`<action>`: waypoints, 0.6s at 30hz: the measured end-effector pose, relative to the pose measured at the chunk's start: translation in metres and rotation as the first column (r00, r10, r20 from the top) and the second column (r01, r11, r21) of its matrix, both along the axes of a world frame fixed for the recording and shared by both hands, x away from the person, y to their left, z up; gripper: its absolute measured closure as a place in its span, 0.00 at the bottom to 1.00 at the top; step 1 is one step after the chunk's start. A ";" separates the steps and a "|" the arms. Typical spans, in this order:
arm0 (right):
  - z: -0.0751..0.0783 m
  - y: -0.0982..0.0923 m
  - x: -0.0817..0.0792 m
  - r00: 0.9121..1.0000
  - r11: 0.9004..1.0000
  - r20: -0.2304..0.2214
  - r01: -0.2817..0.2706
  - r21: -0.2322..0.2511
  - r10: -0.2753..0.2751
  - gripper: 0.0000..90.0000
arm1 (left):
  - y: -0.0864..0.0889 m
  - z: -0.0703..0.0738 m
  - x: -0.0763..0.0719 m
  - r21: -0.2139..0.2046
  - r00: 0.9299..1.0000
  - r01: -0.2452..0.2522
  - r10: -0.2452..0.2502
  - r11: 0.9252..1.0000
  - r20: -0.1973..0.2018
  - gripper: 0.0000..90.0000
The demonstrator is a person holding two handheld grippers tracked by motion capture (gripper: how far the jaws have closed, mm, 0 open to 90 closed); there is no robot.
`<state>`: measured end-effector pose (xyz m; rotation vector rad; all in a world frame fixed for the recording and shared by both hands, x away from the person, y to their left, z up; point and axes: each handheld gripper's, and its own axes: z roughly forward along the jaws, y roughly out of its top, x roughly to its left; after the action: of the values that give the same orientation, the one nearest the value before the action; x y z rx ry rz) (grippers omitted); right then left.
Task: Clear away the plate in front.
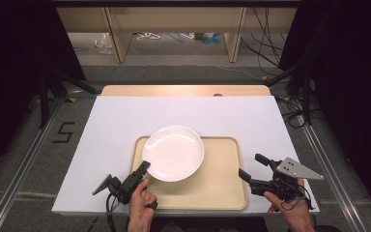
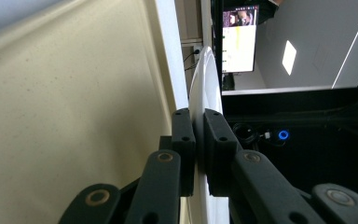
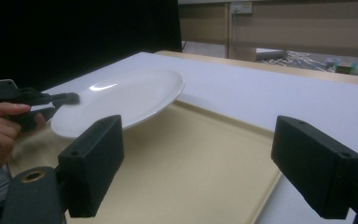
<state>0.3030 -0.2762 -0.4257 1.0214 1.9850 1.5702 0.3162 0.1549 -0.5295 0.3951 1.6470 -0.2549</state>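
From above, a white plate [image 1: 175,152] sits over the far left part of a beige tray [image 1: 222,186], which lies on a white table top [image 1: 125,121]. The plate's far edge reaches out past the tray's rim. The left gripper [image 1: 144,169] comes in from the lower left, held by the person's left hand [image 1: 141,203], and its jaws are clamped on the plate's near left edge. The right gripper [image 1: 252,166] hovers over the tray's right edge, well apart from the plate, in the right hand [image 1: 290,205]; its jaws stand wide with nothing between them.

In the left gripper view (the camera is rolled on its side, so the tray runs up the left of the frame), the left gripper [image 2: 198,140] pinches the thin plate [image 2: 205,79] rim between its two black pads [image 2: 184,135], which press on it from either side. The tray [image 2: 65,116] lies just beside the plate.

In the right gripper view, the right gripper [image 3: 198,158] is spread wide over the tray [image 3: 191,172], empty. Beyond it the plate [image 3: 126,98] is tilted, its near left side raised off the tray where the left gripper [image 3: 70,98] grips the edge, the left hand [image 3: 0,126] behind it.
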 end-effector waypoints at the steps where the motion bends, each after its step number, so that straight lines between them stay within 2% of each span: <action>1: 0.000 0.000 0.000 1.000 1.000 -0.006 -0.002 -0.004 0.002 0.20 | -0.001 0.001 -0.003 -0.005 1.000 -0.005 0.005 1.000 0.006 0.94; 8: 0.000 0.000 0.000 1.000 1.000 0.000 -0.011 -0.007 0.011 0.20 | -0.008 -0.003 -0.016 0.013 1.000 0.019 -0.019 1.000 -0.001 0.94; 12: 0.000 0.001 -0.001 1.000 1.000 -0.002 -0.015 -0.006 0.015 0.20 | -0.009 -0.006 -0.018 0.023 1.000 0.026 -0.026 0.999 -0.011 0.94; 14: 0.000 0.001 -0.001 1.000 1.000 -0.004 -0.008 -0.011 0.008 0.20 | -0.011 -0.008 -0.019 0.050 0.999 0.032 -0.031 0.998 -0.023 0.93; 15: -0.001 0.003 0.000 1.000 1.000 0.012 -0.014 0.015 0.014 0.20 | -0.010 -0.008 -0.021 0.051 0.999 0.045 -0.044 0.998 -0.018 0.93; 16: 0.000 0.002 -0.001 1.000 1.000 -0.001 -0.006 -0.009 0.006 0.20 | -0.011 -0.008 -0.021 0.067 0.998 0.046 -0.044 0.997 -0.033 0.93; 18: 0.000 0.002 -0.001 1.000 1.000 -0.012 -0.018 -0.004 0.018 0.20 | -0.013 -0.009 -0.022 0.072 0.998 0.057 -0.055 0.996 -0.027 0.93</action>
<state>0.3023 -0.2742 -0.4261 1.0164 2.0096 1.5717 0.2944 0.1421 -0.5390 0.4954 1.6748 -0.2434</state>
